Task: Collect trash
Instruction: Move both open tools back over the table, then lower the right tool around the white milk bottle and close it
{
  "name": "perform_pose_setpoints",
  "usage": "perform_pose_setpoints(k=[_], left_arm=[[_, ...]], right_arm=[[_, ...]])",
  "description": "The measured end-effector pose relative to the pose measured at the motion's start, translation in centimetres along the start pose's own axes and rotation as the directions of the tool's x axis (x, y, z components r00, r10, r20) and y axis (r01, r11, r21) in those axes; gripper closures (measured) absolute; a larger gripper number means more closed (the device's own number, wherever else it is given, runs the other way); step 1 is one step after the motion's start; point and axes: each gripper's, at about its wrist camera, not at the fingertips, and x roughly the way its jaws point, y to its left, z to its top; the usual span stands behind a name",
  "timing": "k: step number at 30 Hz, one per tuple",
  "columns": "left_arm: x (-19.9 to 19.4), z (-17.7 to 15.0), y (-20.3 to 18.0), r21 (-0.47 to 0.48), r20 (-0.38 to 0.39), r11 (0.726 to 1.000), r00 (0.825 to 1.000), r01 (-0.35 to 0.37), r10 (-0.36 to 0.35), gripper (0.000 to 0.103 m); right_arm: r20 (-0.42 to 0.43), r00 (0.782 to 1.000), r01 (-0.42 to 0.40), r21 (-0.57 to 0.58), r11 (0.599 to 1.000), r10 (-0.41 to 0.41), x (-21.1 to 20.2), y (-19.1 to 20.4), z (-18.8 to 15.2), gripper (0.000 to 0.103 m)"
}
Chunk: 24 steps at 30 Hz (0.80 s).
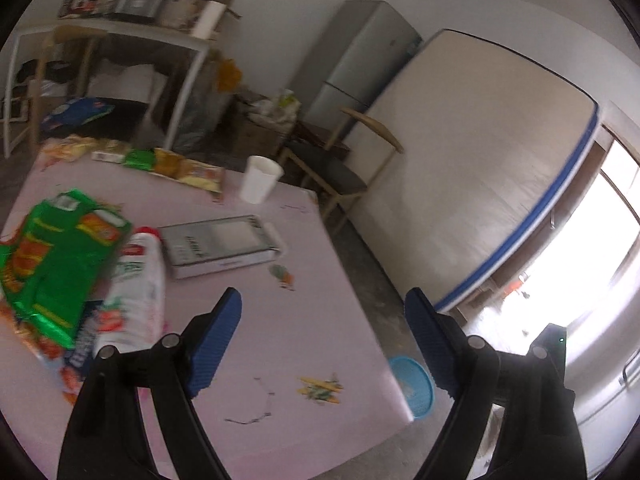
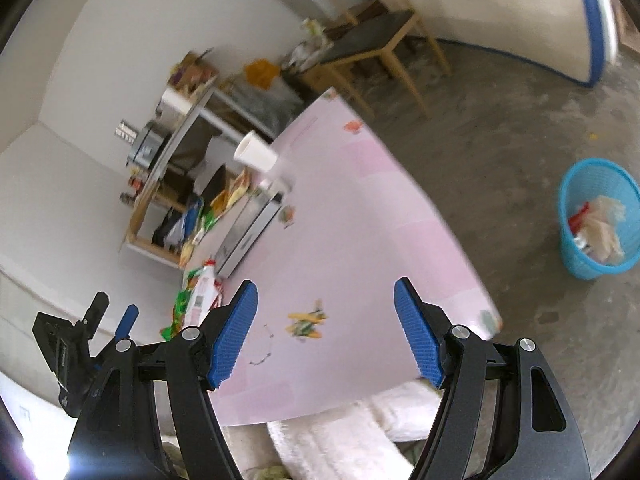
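Pink table (image 1: 320,320) carries trash along left side. Green snack bag (image 1: 56,256) largest, flat, long axis running toward far edge. White bottle (image 1: 136,292) on its side just beside bag, red cap end pointing away. Flat box (image 1: 220,244) beyond bottle. White paper cup (image 1: 260,178) upright near far edge. Blue basket (image 2: 598,220) on floor, well apart, holds crumpled wrappers. Left gripper (image 1: 324,344): jaws wide, empty. Right gripper (image 2: 326,332): jaws wide, empty, over table.
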Motion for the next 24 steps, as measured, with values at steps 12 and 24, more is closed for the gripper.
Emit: perform_pose_setpoints(k=[12,24], left_arm=[[-1.2,1.0,7.2,-0.078,0.012,0.988,0.99,-0.136,0.137,0.022],[-2.2,0.4,12.7,-0.135,-0.042,0.981,0.99,-0.14,0.135,0.022]], right_arm=[[-0.138,0.99,-0.012,-0.056,0.998,0.004,7.3,6.9,-0.1,0.035],[-0.297,0.954,-0.088,-0.153,0.984,0.039,15.3,15.1,-1.1,0.035]])
